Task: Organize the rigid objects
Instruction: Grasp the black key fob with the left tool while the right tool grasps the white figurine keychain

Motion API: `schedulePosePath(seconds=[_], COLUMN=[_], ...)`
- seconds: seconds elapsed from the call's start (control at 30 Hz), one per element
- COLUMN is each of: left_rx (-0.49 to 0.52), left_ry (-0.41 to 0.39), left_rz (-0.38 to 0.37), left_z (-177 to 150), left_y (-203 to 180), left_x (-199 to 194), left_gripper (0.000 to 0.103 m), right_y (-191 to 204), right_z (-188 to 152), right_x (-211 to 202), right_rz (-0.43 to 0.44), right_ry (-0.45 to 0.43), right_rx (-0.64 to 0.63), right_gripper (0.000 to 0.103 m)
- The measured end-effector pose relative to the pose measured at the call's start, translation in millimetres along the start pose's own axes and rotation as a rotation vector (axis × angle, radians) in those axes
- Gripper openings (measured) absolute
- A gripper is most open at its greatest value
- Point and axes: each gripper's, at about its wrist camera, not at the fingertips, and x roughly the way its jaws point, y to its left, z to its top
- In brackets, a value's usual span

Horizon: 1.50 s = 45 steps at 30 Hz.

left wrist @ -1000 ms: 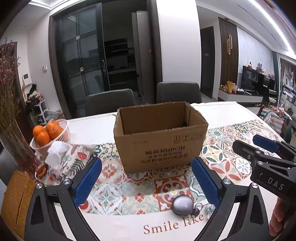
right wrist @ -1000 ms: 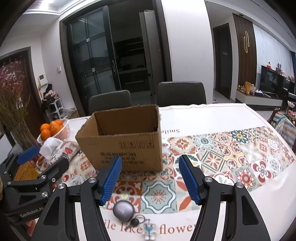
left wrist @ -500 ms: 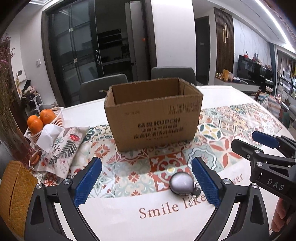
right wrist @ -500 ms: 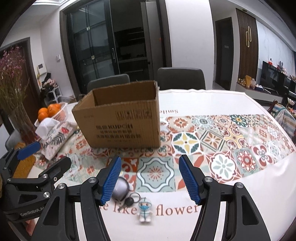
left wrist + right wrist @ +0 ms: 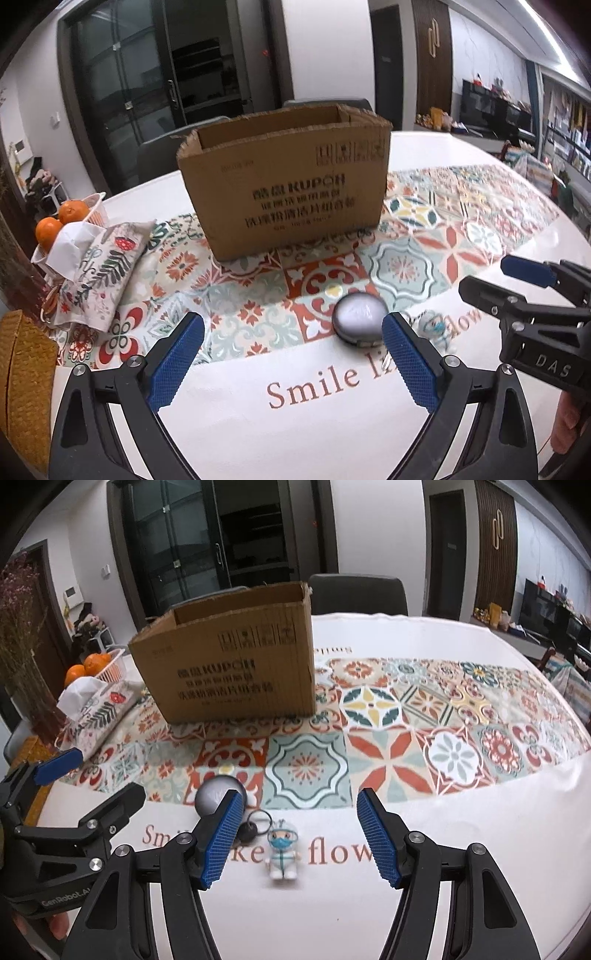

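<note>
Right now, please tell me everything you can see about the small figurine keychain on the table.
The figurine keychain is a small white figure, plastic by its look, with a hood, goggles and a blue face mask. It lies face up on the white tablecloth over the printed words. A metal ring and a dark round fob join at its head. Nothing grips it.

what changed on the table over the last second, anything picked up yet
Both grippers came down toward the tablecloth, the left gripper nearing the grey round case, the right gripper nearing the small figurine. Nothing was gripped; both stayed open. The cardboard box stayed put.
</note>
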Motion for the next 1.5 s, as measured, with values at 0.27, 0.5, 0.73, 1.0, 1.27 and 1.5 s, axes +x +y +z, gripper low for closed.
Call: schedulePosePath(seconds=[0.27,0.5,0.73,1.0,1.27,1.5], left_rx=[0.113,0.221,0.302,0.349,0.348,0.351], left_ry=[0.019,0.003,-0.018,-0.018,-0.007,0.015], left_rz=[-0.079,-0.147,-0.207,-0.260,-0.295,-0.311], left_z=[-15,-19,-19,-14,-15,-10], left_y=[-7,-14,-18,-24,-28,-35], left_x=[18,30,40,60,76,87], left_gripper=[0.096,0.094,0.094,0.094,0.091,0.082], right_y=[3,5,8,4,5,-2], right_z=[-20,-28,-32,-32,-33,-31], right_x=[16,27,35,47,56,63], right_rz=[0.018,0.026,0.028,0.028,0.030,0.056], right_ry=[0.053,0.078,0.085,0.102,0.126,0.136], right_rx=[0.005,0.007,-0.005,0.010,-0.006,0.030], right_gripper=[0.065,0.065,0.062,0.059,0.053,0.046])
